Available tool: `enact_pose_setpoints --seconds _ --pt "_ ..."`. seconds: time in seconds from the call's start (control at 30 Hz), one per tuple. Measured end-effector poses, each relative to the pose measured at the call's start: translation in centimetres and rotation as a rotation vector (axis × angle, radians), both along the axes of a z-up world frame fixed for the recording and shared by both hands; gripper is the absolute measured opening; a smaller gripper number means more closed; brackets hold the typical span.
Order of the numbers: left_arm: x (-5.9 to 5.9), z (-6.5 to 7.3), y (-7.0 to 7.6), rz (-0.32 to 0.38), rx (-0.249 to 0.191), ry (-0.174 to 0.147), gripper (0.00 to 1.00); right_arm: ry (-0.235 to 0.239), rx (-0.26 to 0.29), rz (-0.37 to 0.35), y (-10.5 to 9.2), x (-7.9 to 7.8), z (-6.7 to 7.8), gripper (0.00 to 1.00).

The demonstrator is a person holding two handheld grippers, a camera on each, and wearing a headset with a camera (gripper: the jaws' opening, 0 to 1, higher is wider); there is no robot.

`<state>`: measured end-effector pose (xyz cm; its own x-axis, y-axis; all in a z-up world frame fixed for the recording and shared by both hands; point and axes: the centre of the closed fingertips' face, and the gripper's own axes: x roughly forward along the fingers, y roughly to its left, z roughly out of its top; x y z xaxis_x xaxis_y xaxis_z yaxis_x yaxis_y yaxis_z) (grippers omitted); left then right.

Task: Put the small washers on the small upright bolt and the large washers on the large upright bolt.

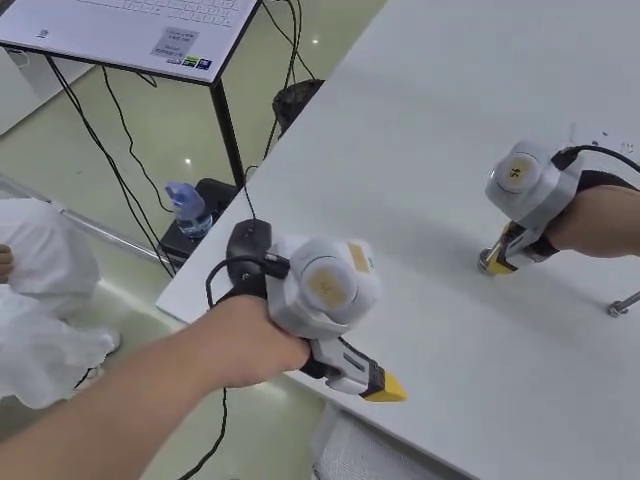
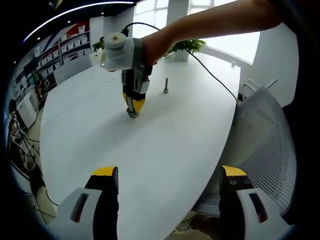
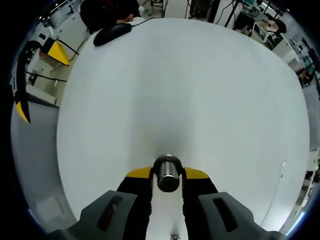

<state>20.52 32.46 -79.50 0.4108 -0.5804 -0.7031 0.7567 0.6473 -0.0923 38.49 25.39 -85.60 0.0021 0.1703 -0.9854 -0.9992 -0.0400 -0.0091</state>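
My right tongs (image 3: 167, 174) pinch the large bolt (image 3: 168, 169) upright on the desk (image 3: 200, 90), while my left tongs (image 2: 168, 171) hang spread wide by its near edge.

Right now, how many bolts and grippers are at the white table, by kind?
Bolts: 2 (thick bolt in the right gripper, thin bolt upright on the table)
Grippers: 2 (right gripper, left gripper)
Total: 4

White table (image 1: 420, 150) and laptop (image 1: 120, 30), yellow-tipped black fingers (image 2: 106, 192), shiny silver bolt (image 3: 167, 172), blue bottle (image 1: 188, 208), pale green floor (image 1: 50, 150).
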Motion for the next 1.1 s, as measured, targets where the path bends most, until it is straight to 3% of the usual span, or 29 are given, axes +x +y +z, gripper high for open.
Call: enact_pose_setpoints --seconds 0.83,1.1 --pt "-0.5 0.2 0.2 -0.012 0.01 0.01 0.79 0.0 0.007 -0.004 -0.5 -0.1 -0.2 0.24" --pt "-0.3 0.4 0.3 -0.007 0.015 -0.001 0.8 -0.014 0.06 -0.017 -0.4 0.5 0.8 0.31"
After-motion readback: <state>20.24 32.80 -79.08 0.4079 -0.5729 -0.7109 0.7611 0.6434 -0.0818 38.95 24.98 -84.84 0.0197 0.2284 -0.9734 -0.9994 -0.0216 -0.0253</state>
